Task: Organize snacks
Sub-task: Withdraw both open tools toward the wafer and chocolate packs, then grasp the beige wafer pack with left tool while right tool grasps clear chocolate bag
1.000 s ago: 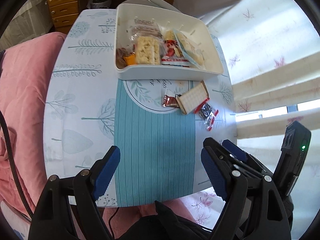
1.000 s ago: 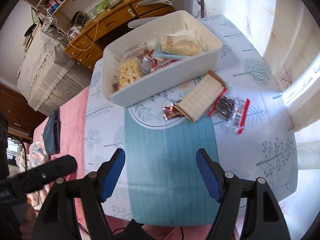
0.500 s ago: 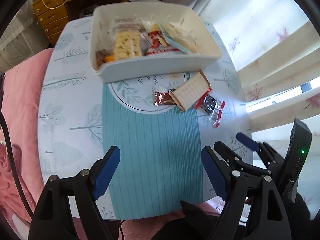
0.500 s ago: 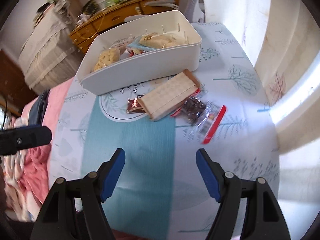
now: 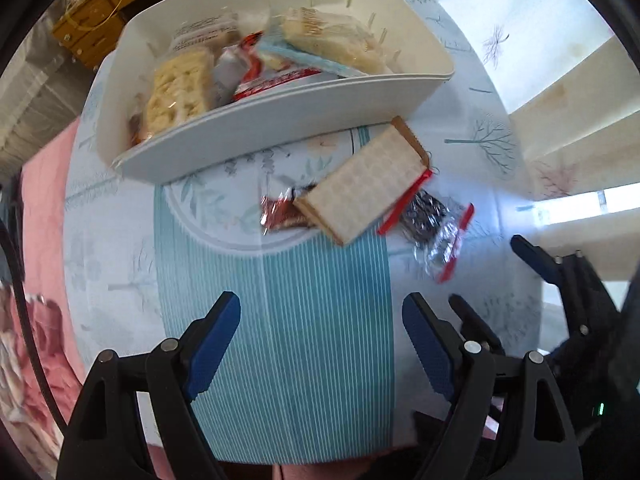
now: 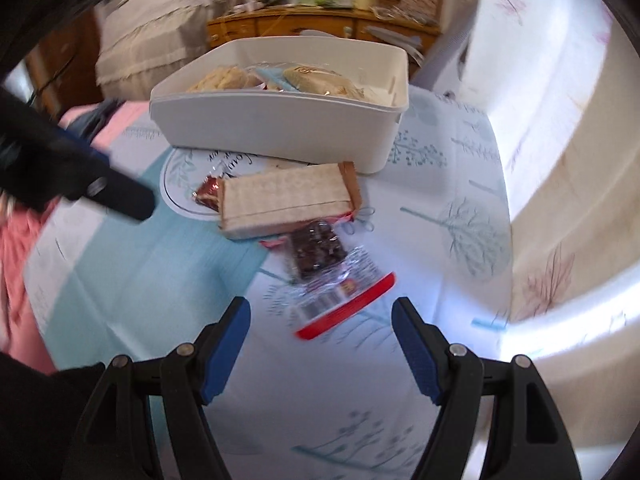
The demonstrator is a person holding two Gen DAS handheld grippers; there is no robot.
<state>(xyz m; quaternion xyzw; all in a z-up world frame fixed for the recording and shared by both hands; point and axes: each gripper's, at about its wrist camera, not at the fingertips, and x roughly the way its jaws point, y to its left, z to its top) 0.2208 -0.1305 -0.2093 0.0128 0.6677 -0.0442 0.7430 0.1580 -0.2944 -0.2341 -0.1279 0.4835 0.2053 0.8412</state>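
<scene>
Hovering with jaws apart, the right gripper (image 6: 320, 344) faced the dark snack packet (image 6: 320, 256) at frame centre; its crinkly film, seemingly tucked under the wafer pack (image 6: 286, 200), might slip.

Small red packet (image 5: 280, 212) half under wafer pack (image 5: 362, 186), right-wrist view motion-blurred

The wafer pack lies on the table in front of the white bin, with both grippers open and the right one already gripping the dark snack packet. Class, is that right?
Not quite: the right gripper grips nothing. In the right wrist view, its open jaws sit short of the dark snack packet. The wafer pack does lie before the white bin.
</scene>
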